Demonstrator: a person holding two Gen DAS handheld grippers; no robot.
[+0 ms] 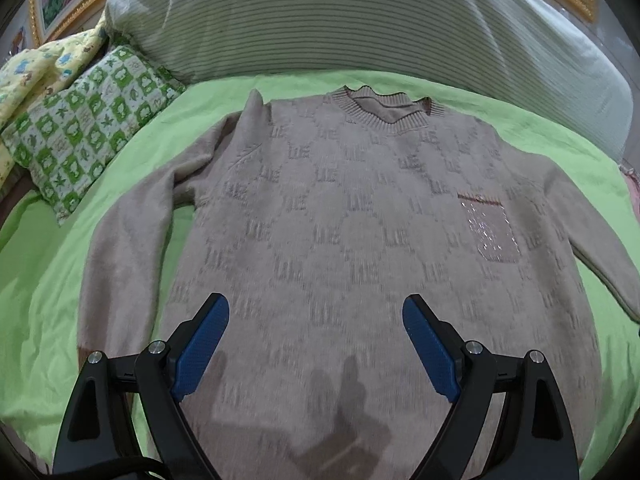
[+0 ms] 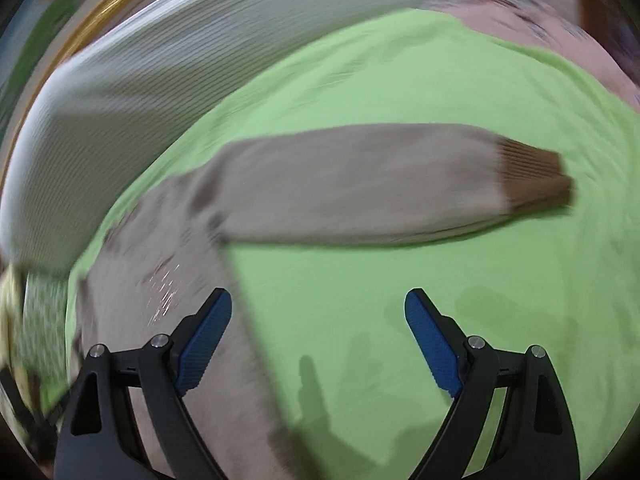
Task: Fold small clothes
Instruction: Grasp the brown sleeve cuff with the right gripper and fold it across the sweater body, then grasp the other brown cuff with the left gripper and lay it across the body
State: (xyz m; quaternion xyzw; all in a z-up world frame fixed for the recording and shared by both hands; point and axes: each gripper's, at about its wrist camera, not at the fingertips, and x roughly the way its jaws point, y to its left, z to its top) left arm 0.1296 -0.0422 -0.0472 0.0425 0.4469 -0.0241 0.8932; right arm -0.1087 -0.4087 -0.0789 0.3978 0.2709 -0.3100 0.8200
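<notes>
We see a beige knitted sweater [image 1: 352, 216] spread flat, front side up, on a light green bedsheet [image 1: 52, 280]; its ribbed collar [image 1: 386, 114] points away from us toward a large striped white pillow [image 1: 320, 20] at the head of the bed; a small pocket with glittering stitches [image 1: 492, 228] sits on the chest at our right; one sleeve runs down the left side of the body and the other stretches off to the right. Our left gripper [image 1: 316, 344] hangs above the lower middle of the sweater with its two blue-padded fingers [image 1: 202, 346] wide apart and nothing between them; its shadow falls on the knit below. A green and white checked cushion [image 1: 88, 128] lies at the left beside the pillow, with a yellow printed cloth [image 1: 36, 68] behind it and a gilt picture frame [image 1: 72, 0] on the wall.

The right wrist view is blurred; our right gripper [image 2: 318, 342] is likewise spread open and empty, hovering over bare green sheet just beside the sweater's right edge; the right sleeve [image 2: 360, 192] lies straight across the sheet ahead, ending in a darker brown ribbed cuff [image 2: 534, 178].
</notes>
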